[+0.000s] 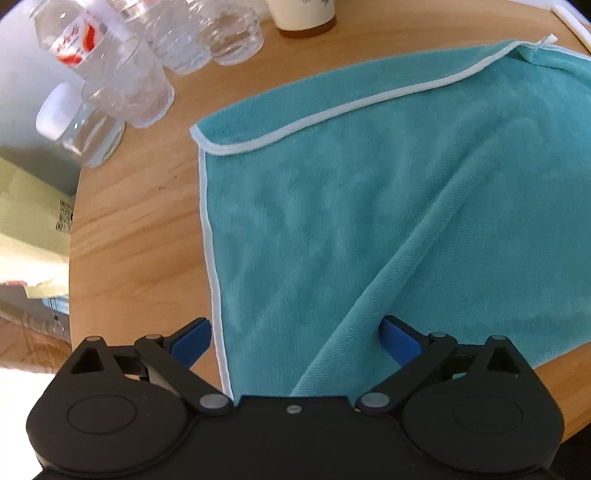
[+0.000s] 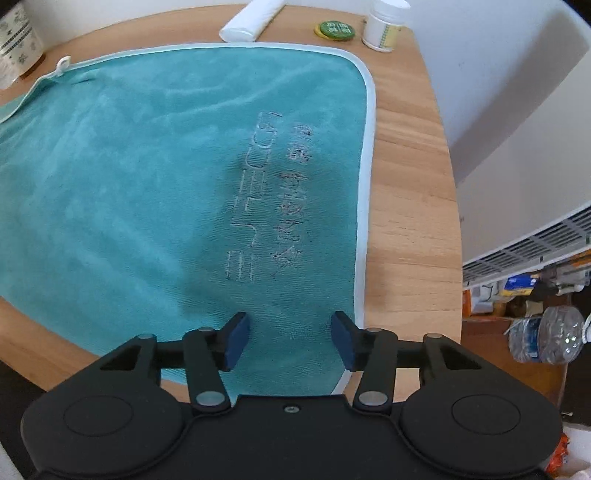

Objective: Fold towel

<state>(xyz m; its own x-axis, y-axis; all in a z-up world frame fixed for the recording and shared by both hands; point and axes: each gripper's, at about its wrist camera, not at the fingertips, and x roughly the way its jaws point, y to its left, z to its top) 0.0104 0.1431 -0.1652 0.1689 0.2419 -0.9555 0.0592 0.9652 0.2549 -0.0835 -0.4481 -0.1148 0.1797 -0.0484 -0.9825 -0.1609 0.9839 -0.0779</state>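
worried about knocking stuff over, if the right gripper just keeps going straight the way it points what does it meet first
Probably only the towel beneath the open right gripper. Further along that line sit the green lid and white bottle at the table's far edge; depth is unclear.

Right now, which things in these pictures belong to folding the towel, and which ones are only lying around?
Belong to the job:
- teal towel, spread on the wooden table
- left gripper, open
- right gripper, open

Only lying about:
- clear plastic bottles
- paper cup
- white roll
- green lid
- white pill bottle
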